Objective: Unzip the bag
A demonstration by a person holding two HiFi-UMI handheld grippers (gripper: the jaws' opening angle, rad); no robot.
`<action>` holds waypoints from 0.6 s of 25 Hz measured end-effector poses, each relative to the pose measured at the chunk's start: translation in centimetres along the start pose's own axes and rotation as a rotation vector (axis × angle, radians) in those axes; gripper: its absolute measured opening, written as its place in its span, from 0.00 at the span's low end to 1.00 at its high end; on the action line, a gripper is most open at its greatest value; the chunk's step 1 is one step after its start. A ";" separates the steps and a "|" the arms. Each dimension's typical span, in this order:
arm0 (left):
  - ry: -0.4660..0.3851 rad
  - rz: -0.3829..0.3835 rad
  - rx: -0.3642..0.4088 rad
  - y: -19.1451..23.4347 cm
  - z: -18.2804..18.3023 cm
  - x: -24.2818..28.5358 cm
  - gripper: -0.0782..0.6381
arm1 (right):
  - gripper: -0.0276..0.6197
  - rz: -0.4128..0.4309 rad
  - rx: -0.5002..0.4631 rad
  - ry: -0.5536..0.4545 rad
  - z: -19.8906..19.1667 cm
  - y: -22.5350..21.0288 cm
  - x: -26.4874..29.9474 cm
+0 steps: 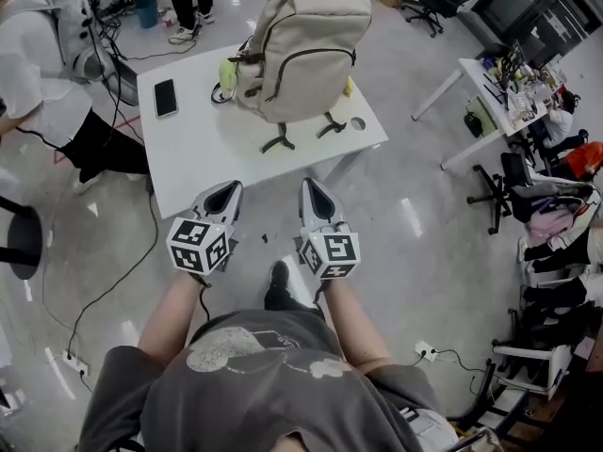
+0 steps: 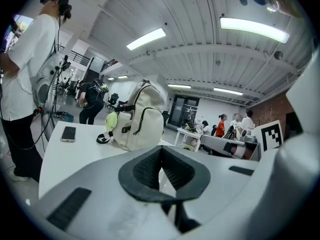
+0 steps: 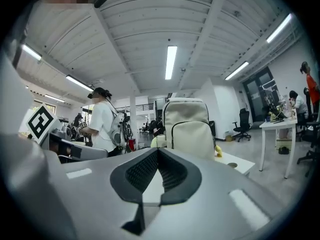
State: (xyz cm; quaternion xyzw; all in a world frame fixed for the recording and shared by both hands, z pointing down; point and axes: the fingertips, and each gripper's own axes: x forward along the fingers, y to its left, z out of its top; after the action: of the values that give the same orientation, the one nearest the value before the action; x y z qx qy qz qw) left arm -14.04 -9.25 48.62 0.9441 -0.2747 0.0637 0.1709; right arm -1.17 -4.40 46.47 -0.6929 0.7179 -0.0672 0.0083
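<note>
One soft beige fabric bag [image 1: 306,50] stands upright on the smooth white rectangular table [image 1: 236,163], with one flat black phone [image 1: 166,97] lying apart. Two grippers, the left gripper [image 1: 226,188] and the right gripper [image 1: 311,185], hover before the table, their ribbed jaws pressed together and empty.

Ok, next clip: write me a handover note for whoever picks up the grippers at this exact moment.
Left gripper: shut and empty, held short of the table's near edge.
Right gripper: shut and empty, level with the left one, apart from it.
Backpack: stands upright on the far part of the white table, straps trailing toward the person. A phone lies on the table, left of it in the head view.
Done: nothing yet. Neither gripper touches the bag, and the front-pocket zipper looks closed.
Left: reach in, probably steady the bag with one gripper, find a zipper pull with the other, and unzip.
</note>
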 end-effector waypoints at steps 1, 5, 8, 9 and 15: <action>-0.004 0.004 0.001 0.1 0.4 1.0 0.12 | 0.04 0.004 0.004 -0.001 0.2 -0.8 0.7; -0.031 0.013 0.003 0.2 1.9 4.5 0.12 | 0.04 0.018 0.015 0.001 0.6 -4.2 2.7; -0.028 0.031 0.003 -0.2 2.7 7.1 0.12 | 0.04 0.026 0.020 0.006 1.1 -6.8 3.6; -0.025 0.038 0.005 -0.4 2.9 7.9 0.12 | 0.04 0.029 0.023 0.006 1.3 -7.7 3.9; -0.031 0.081 0.012 -0.1 3.6 12.3 0.12 | 0.04 0.052 0.023 0.005 1.9 -12.0 6.1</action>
State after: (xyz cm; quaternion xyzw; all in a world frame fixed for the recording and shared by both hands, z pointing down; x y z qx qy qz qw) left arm -3.53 -16.62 47.85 0.9341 -0.3148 0.0575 0.1582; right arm 10.76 -10.98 46.35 -0.6736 0.7350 -0.0768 0.0159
